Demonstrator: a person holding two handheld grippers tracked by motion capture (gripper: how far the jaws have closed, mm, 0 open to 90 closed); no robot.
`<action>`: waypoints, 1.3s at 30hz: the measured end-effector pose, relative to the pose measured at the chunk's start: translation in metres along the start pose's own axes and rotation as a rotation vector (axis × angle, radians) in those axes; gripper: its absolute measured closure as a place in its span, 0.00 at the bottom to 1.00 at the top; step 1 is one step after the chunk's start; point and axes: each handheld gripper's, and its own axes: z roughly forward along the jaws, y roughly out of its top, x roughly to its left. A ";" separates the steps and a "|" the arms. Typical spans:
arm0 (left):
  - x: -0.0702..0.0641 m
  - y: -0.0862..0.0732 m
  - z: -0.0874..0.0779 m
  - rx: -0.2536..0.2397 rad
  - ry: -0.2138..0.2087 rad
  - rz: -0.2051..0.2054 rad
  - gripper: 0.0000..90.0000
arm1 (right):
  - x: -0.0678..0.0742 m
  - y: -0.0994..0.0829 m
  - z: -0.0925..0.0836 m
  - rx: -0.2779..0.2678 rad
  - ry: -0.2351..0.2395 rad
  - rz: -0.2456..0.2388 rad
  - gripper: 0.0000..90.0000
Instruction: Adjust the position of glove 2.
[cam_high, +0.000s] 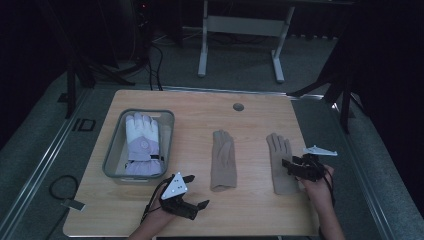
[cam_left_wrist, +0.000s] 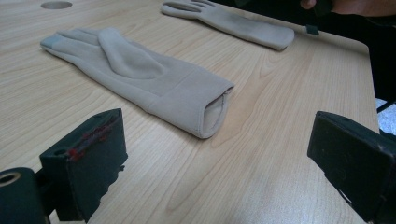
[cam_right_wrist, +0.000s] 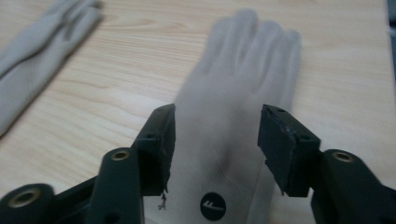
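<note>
Right gripper (cam_right_wrist: 215, 144) half-open above flat beige fabric right-hand glove (cam_high: 281, 165), gripping nothing. Left gripper (cam_high: 192, 198) spread wide near table's (cam_high: 250, 120) front edge, empty, just short of second beige glove (cam_left_wrist: 140, 79) lying mid-table.

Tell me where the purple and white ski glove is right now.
In the high view the purple and white ski glove lies inside the grey bin on the table's left side, left of the two tan gloves and beyond the left gripper.

wooden table (cam_high: 200, 107), two gloves (cam_high: 223, 160) (beige), bin (cam_high: 114, 150)
</note>
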 end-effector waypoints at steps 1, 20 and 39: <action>0.000 0.000 0.000 -0.001 0.000 -0.001 0.05 | -0.002 0.001 0.000 -0.009 0.012 -0.029 0.55; 0.000 -0.001 0.000 0.002 -0.005 -0.003 0.05 | -0.020 -0.013 0.028 0.052 0.105 -0.221 0.59; 0.001 -0.001 0.000 0.002 0.000 0.000 0.05 | 0.010 0.009 0.012 -0.025 -0.056 0.020 0.93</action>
